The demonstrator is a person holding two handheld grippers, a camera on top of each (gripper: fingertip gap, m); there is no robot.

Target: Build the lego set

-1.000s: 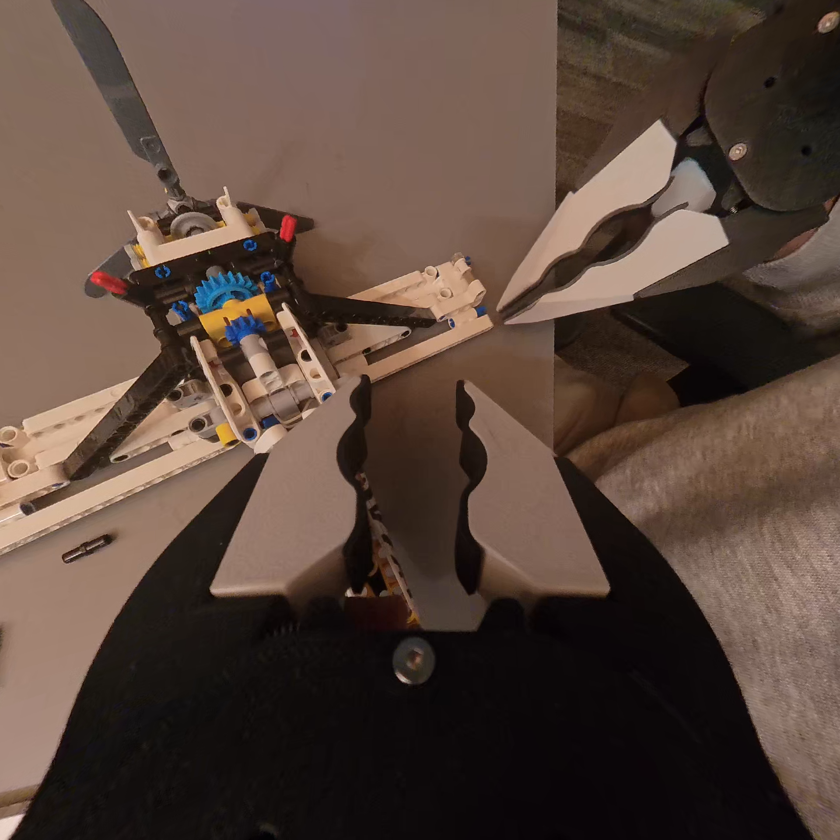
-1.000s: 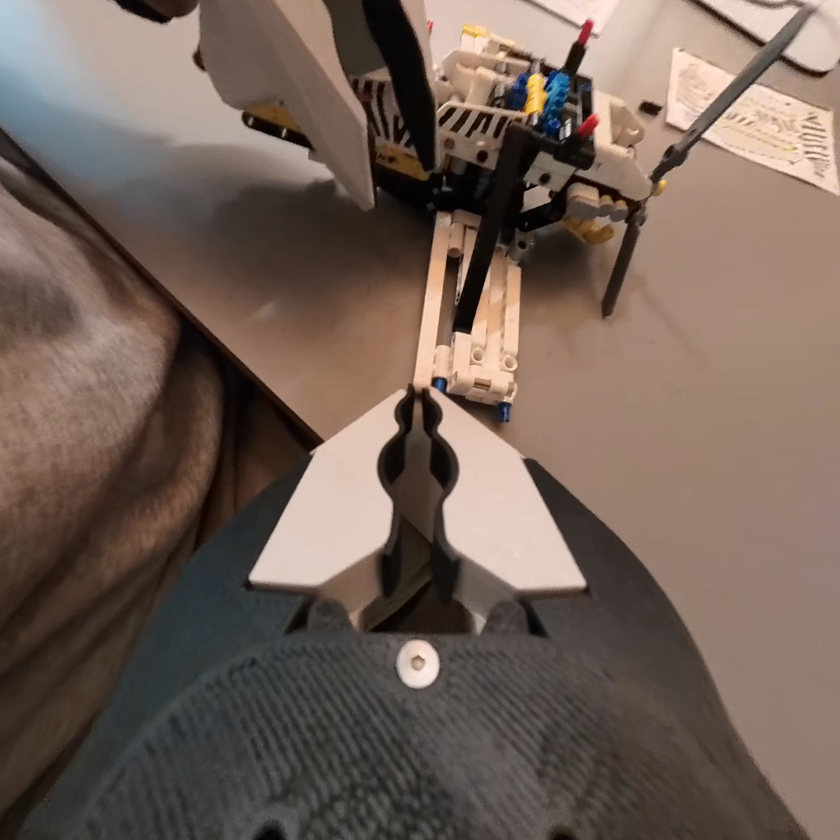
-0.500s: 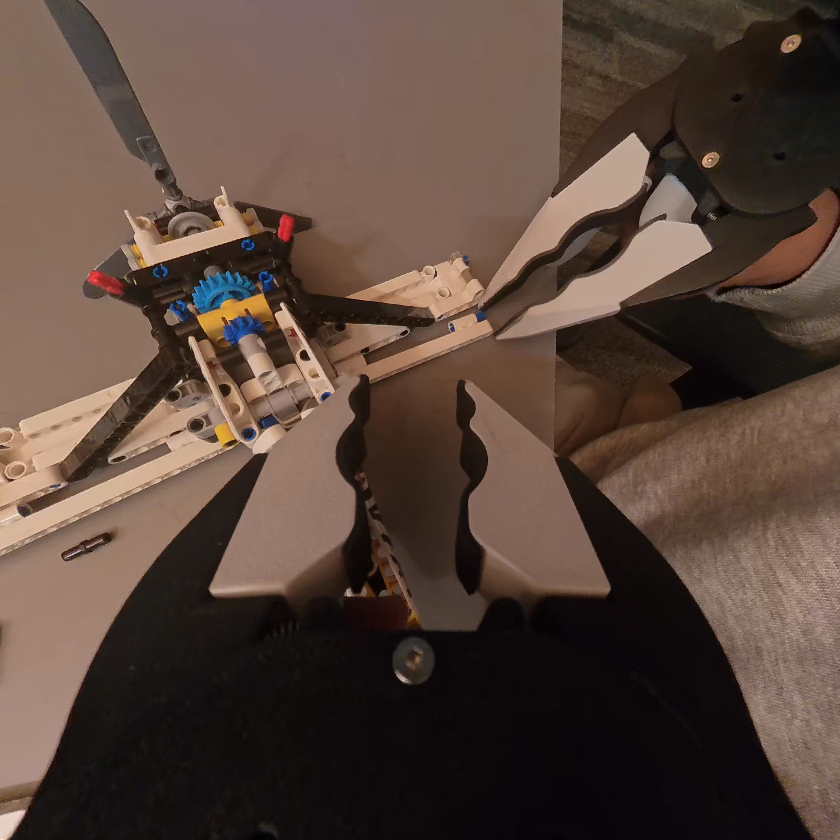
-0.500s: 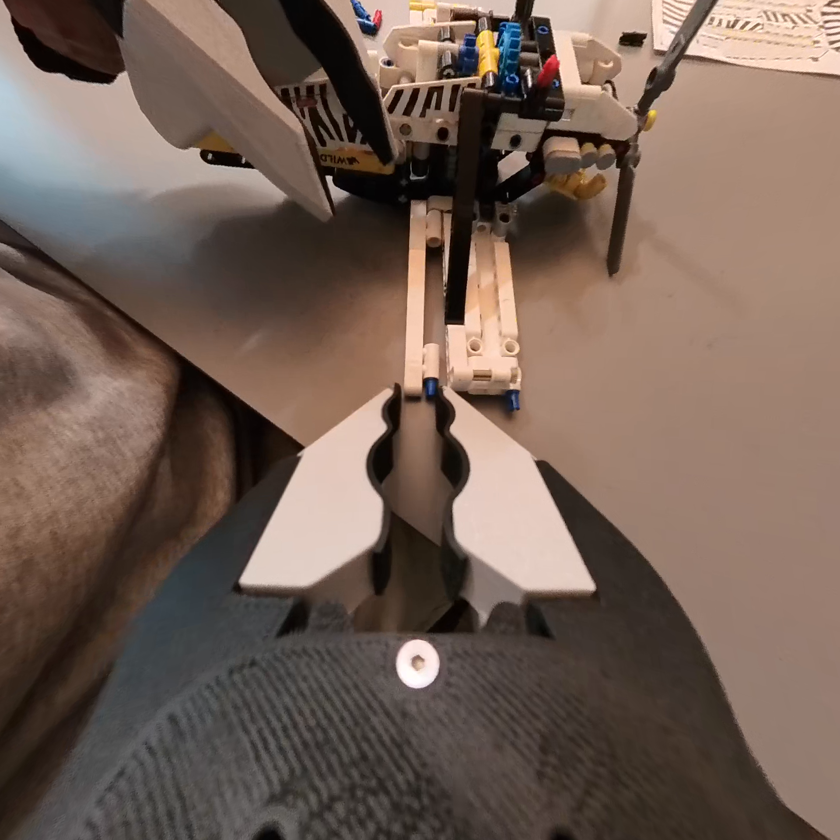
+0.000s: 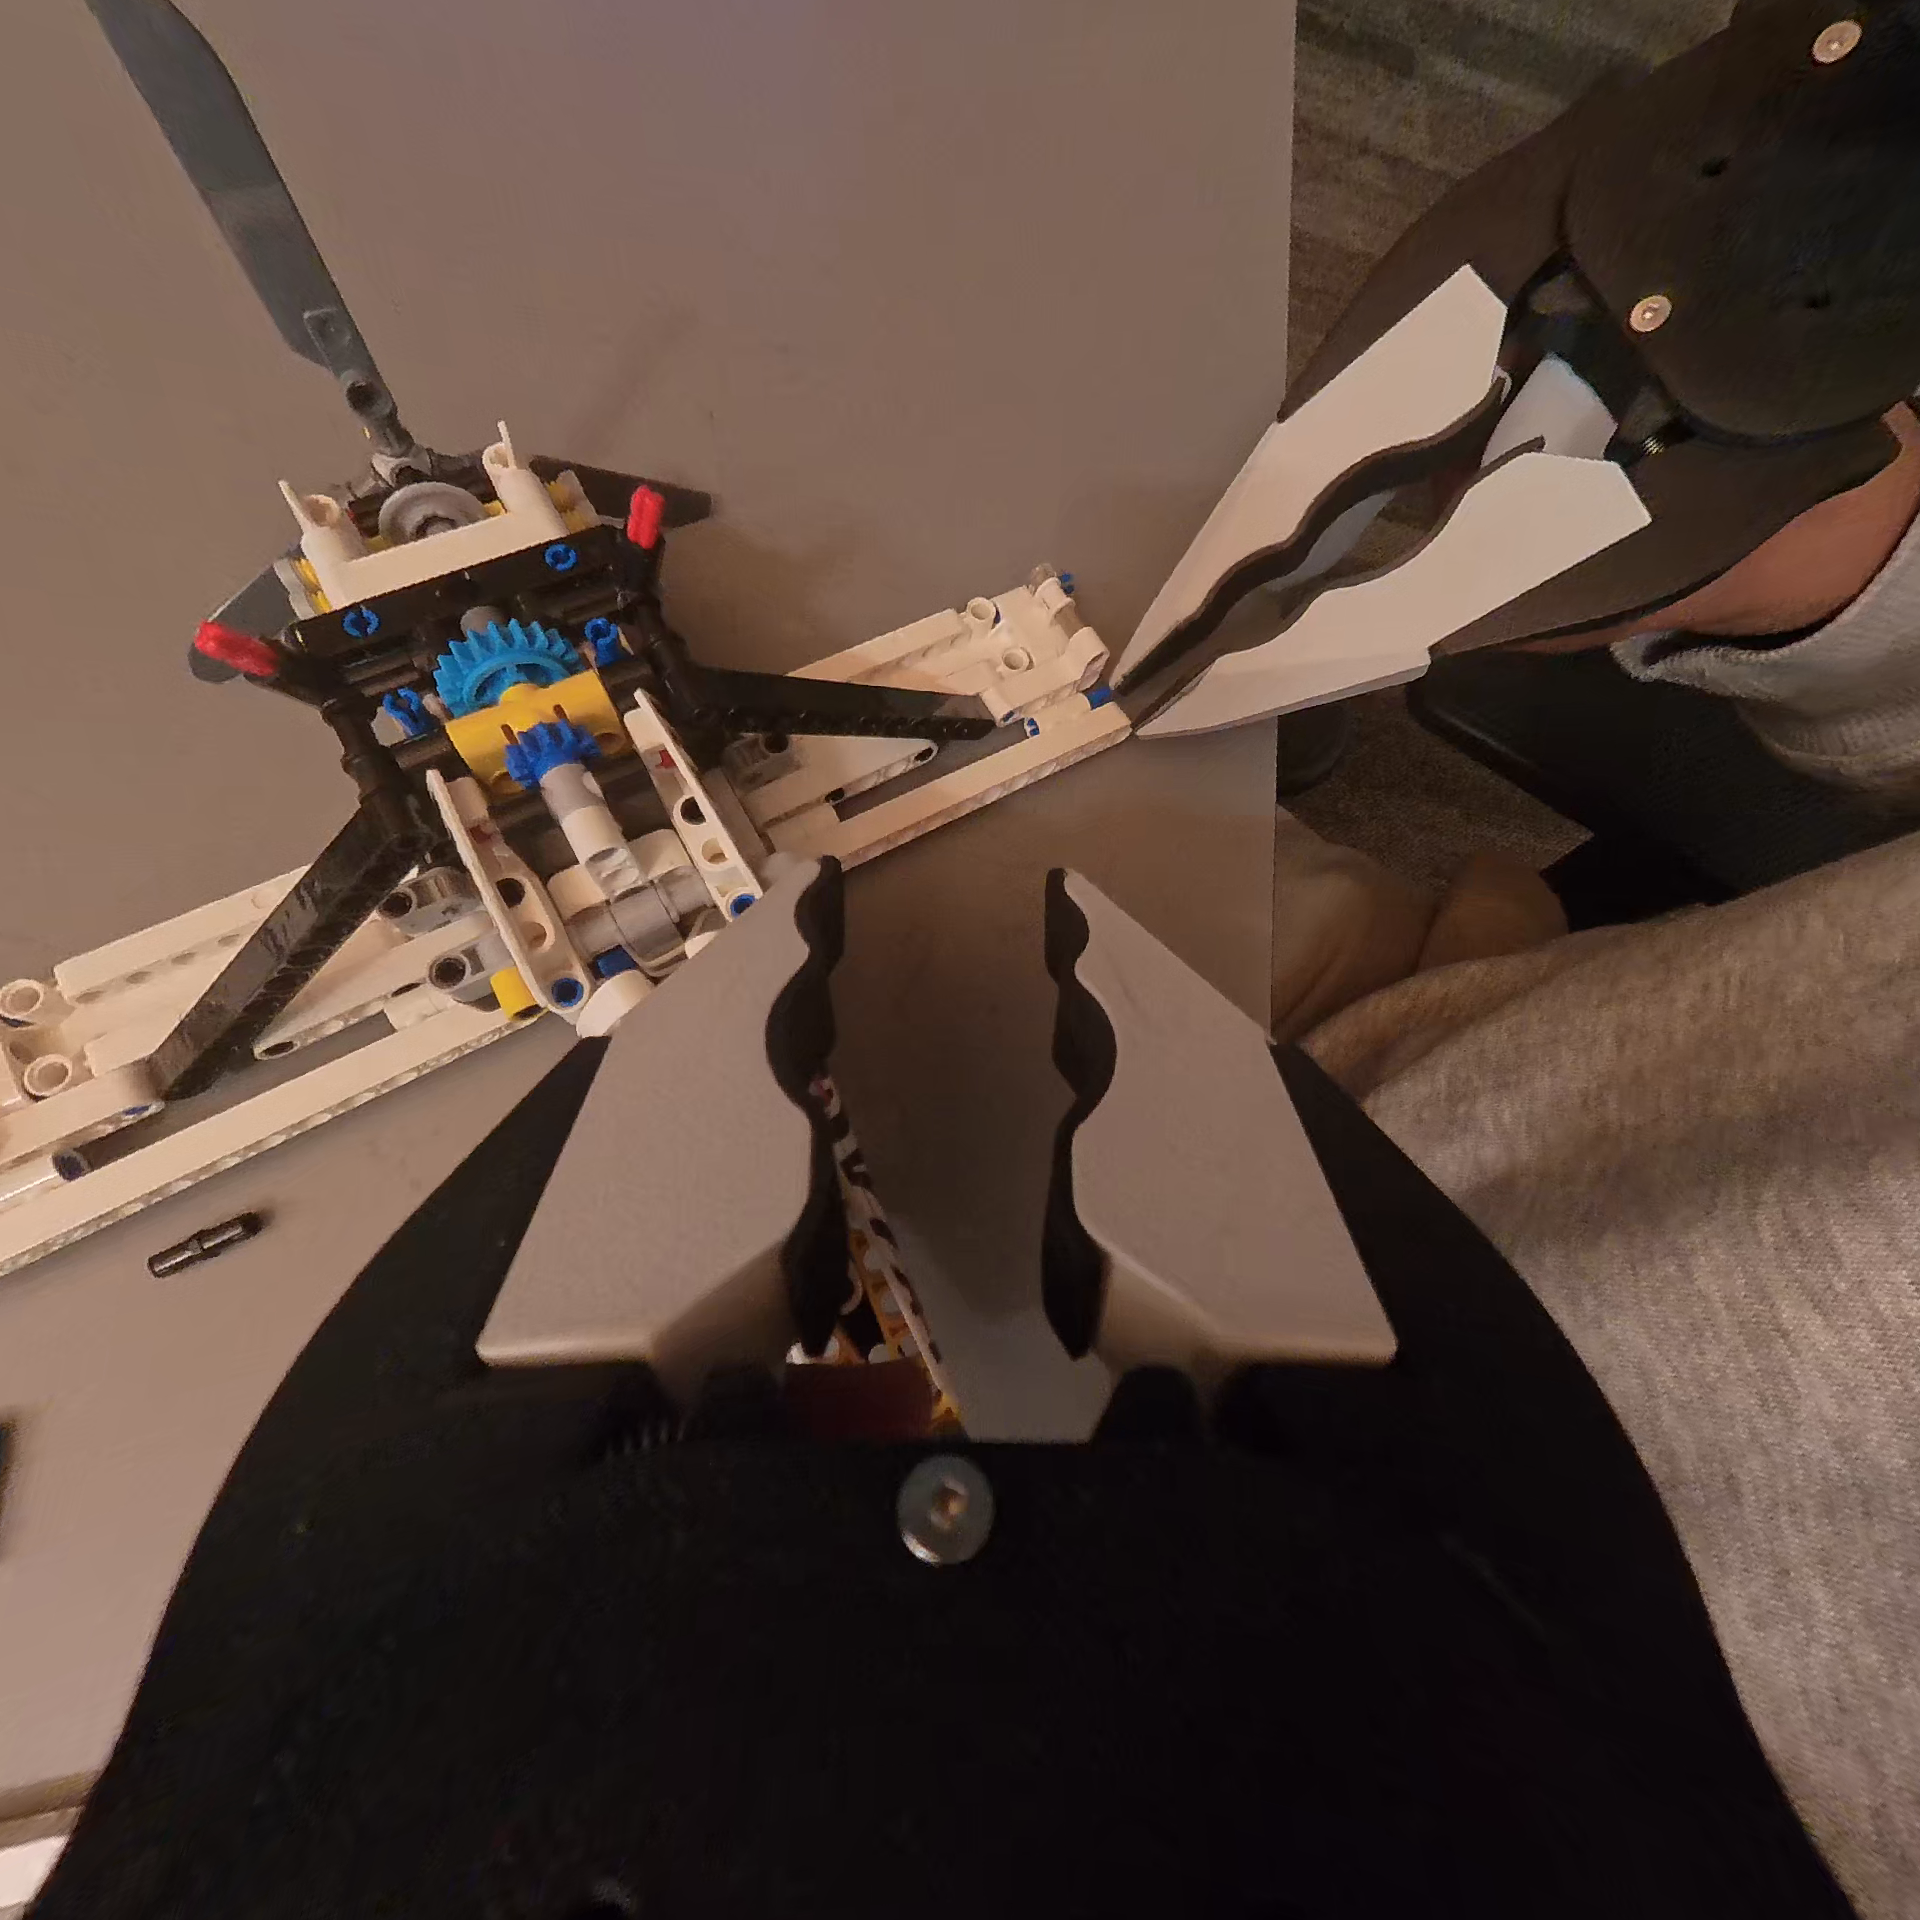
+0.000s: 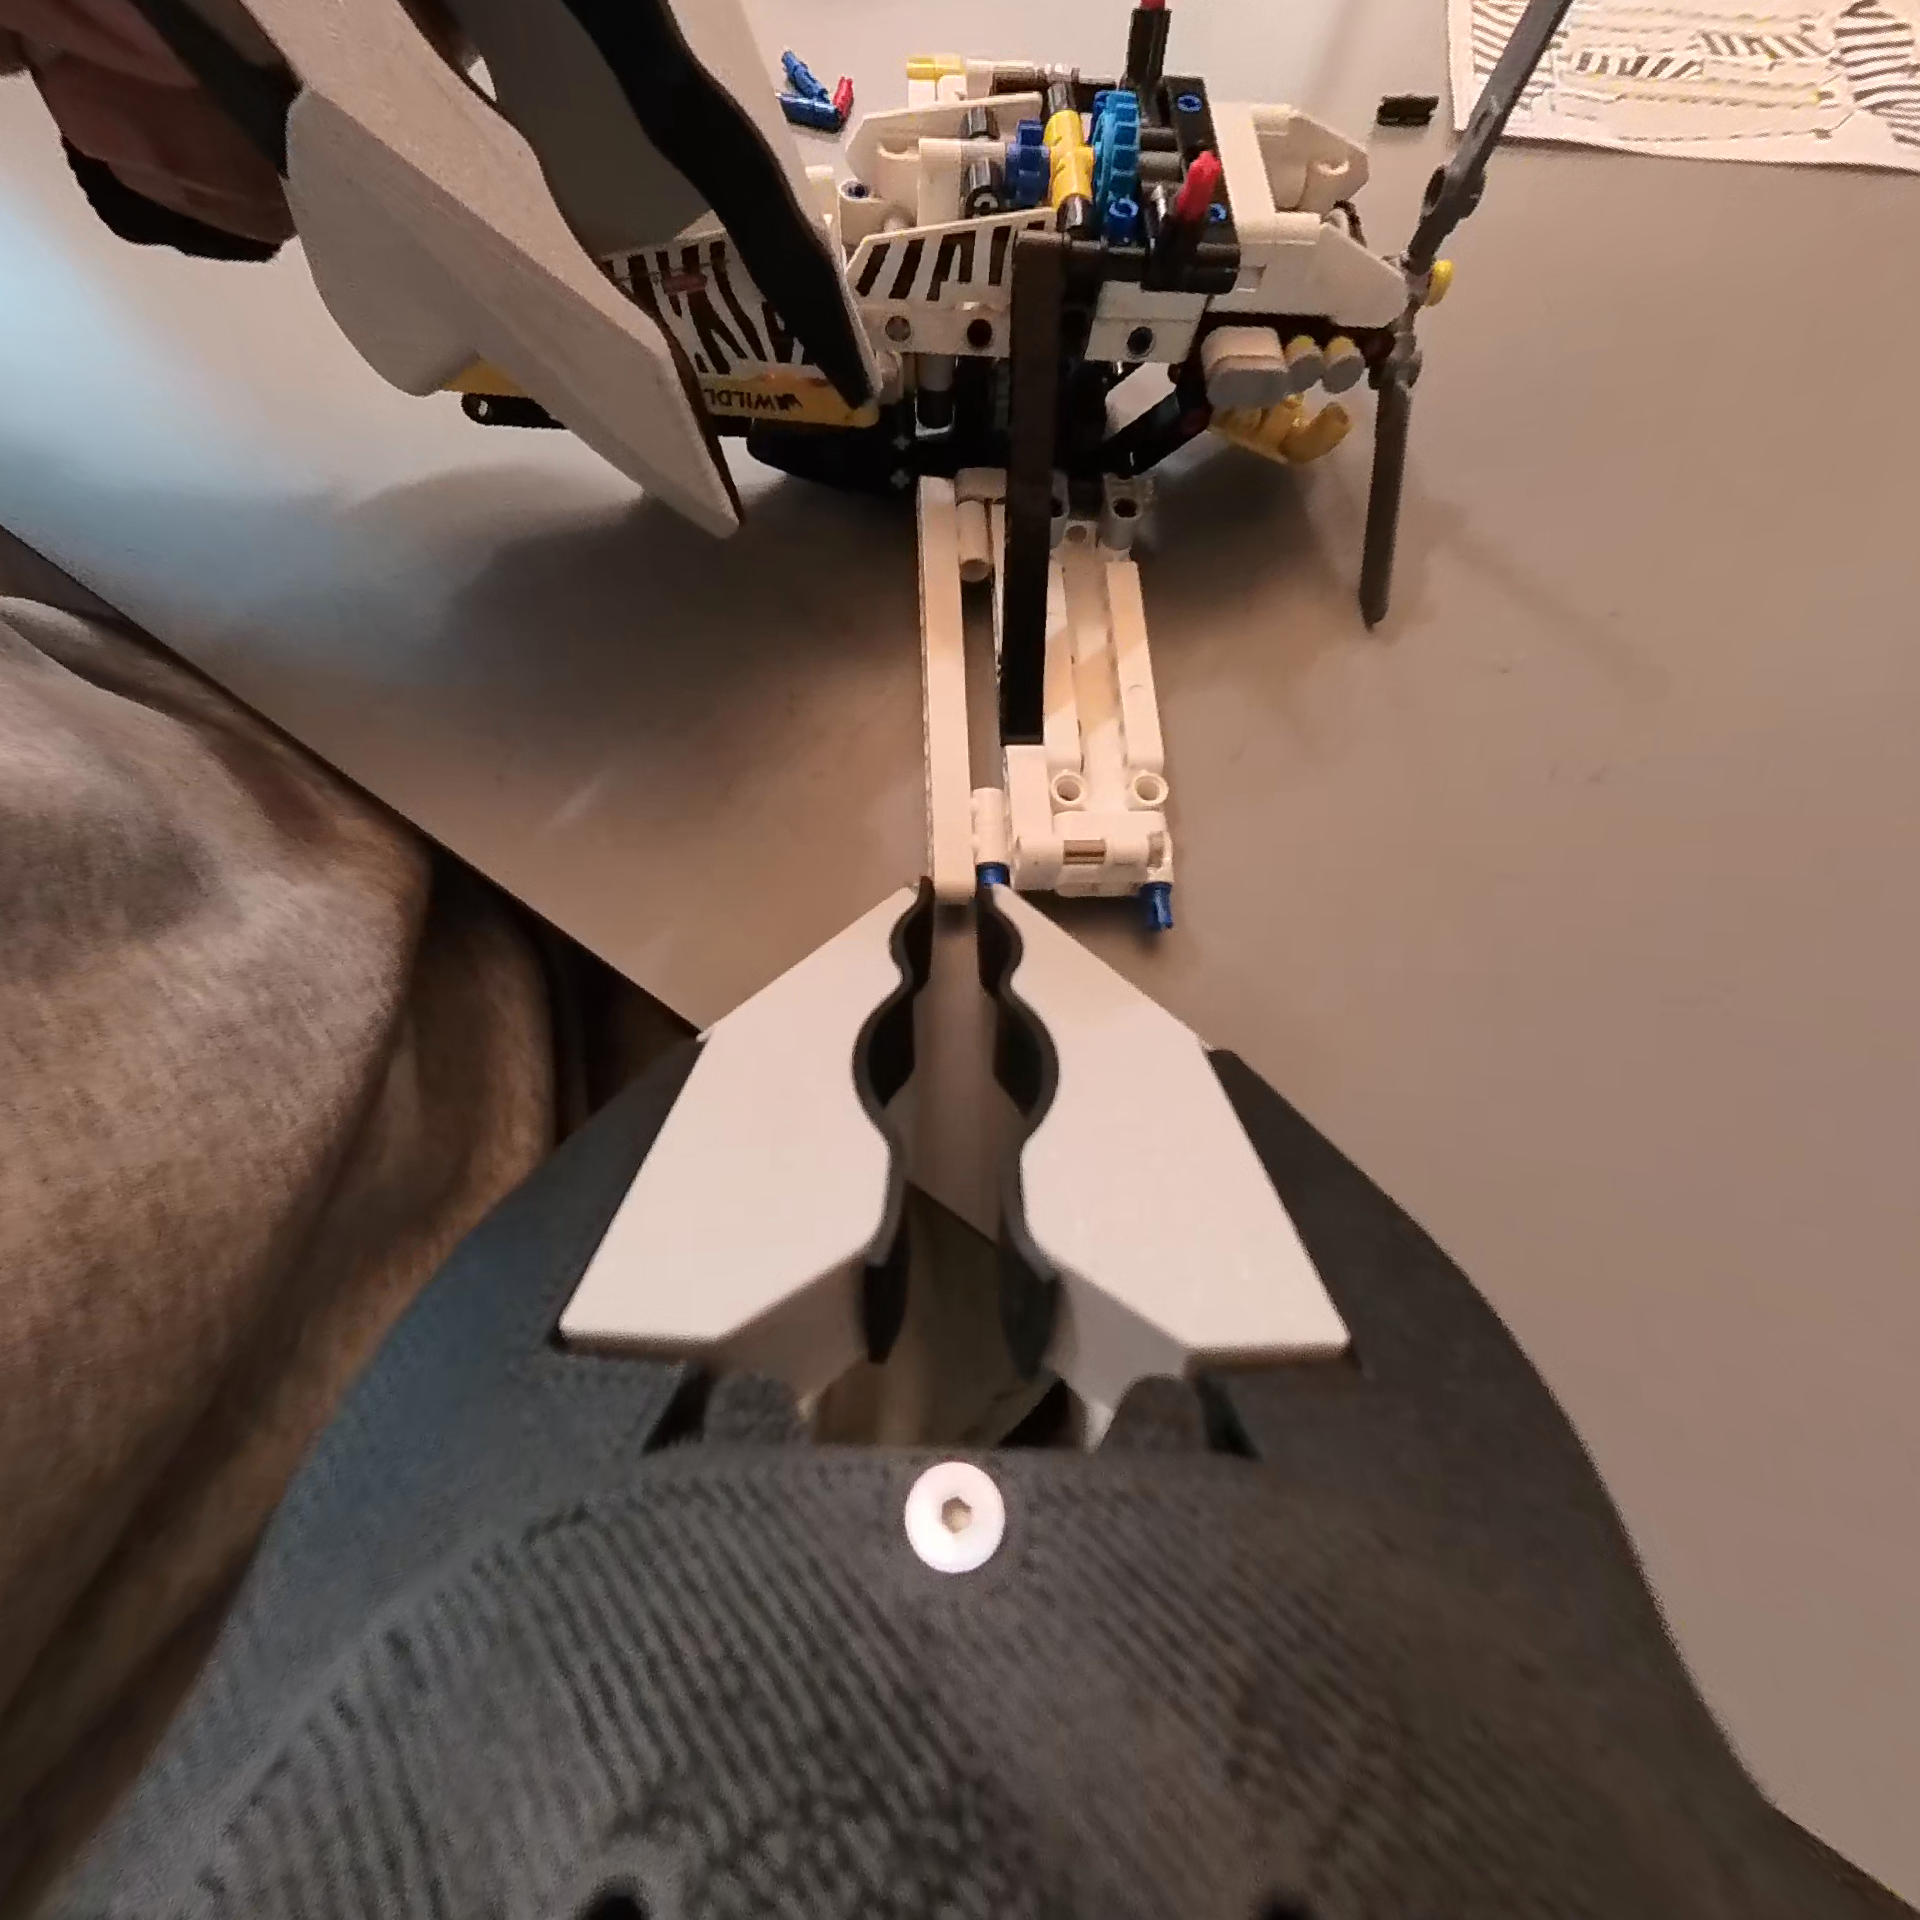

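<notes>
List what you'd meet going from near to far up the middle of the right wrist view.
right gripper → end of the white wing beam at its fingers → long black strut → lego plane body with the blue gear on top → printed instruction sheet at the far right of the table

A plain grey table carries the part-built lego plane model, whose white wing beams lie flat on the top, one ending near the table edge. A small black pin lies loose beside the model. Printed sheets lie farther back, with small blue and red pins nearby.
</notes>
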